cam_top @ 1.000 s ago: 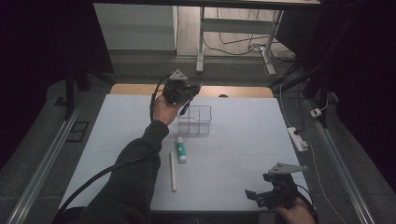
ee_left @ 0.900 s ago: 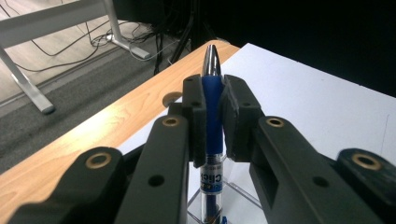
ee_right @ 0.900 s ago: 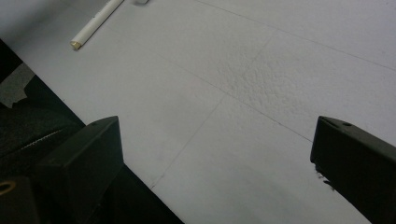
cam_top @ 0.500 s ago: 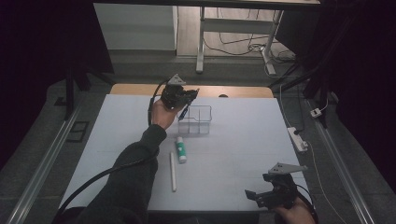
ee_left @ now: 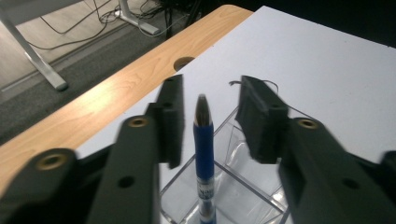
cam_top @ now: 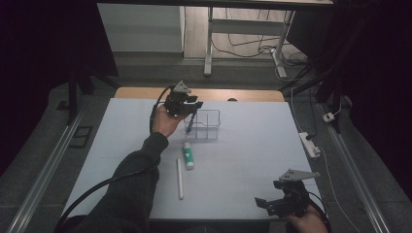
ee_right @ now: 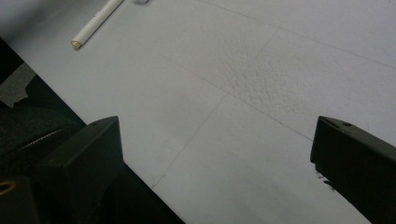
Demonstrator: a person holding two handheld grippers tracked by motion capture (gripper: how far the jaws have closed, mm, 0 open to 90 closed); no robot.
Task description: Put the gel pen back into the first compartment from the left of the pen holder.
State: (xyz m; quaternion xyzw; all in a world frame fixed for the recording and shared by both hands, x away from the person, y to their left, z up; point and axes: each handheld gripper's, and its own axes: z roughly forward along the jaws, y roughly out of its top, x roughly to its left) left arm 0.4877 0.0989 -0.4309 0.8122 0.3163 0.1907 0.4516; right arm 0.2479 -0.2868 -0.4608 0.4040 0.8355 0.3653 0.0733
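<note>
A blue pen [ee_left: 204, 154] stands upright in a clear plastic divided box [ee_left: 243, 186] at the back middle of the white table [cam_top: 252, 145]. My left gripper [ee_left: 210, 93] hovers over the box [cam_top: 206, 127], its jaws on either side of the pen's top [cam_top: 191, 122]. The jaws have just been opening, and the pads stand apart from the pen. My right gripper [cam_top: 266, 206] rests low at the table's front right corner, open, with bare tabletop between its jaws [ee_right: 215, 140].
A white stick-like pen [cam_top: 180, 177] and a green-and-white tube [cam_top: 187, 155] lie in front of the box. A white power strip [cam_top: 311, 144] sits at the right edge. Behind the white sheet, a wooden strip [ee_left: 116, 98] has a cable hole [ee_left: 183, 62].
My left gripper's jaws have spread away from the blue pen, which now stands free in the box. The right gripper has stayed in place.
</note>
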